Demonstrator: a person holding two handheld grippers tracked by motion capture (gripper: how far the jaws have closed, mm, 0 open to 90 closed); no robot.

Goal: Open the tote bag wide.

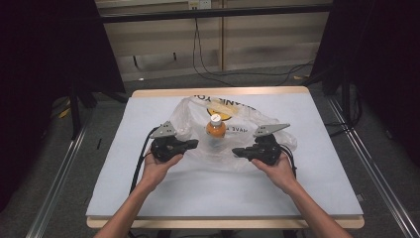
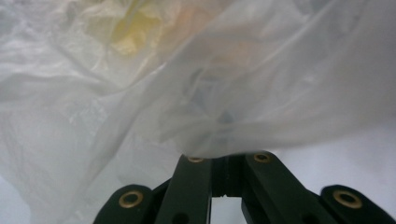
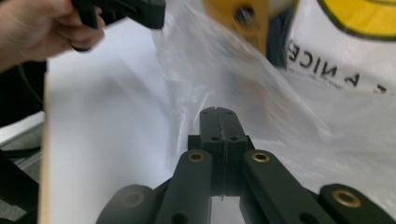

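The left tongs (image 1: 194, 144), at centre left of the high view, reach into the edge of a clear plastic bag (image 1: 247, 121). In the left gripper view the film (image 2: 196, 93) drapes over the jaw tips and hides them, so whether they pinch it cannot be told. The right tongs (image 1: 236, 152), at centre right of the high view, have their jaws pressed together in the right gripper view (image 3: 218, 114), with the bag's film (image 3: 210, 70) lying against them; whether film is caught between them is unclear. A bottle of orange drink (image 1: 216, 130) with a white cap stands at mid-frame between the two tongs, seemingly inside the bag, on the pale blue bench (image 1: 148, 193). Print on the bag is cut off and only partly readable. The person's left hand (image 3: 42, 25) shows blurred at upper left of the right gripper view.
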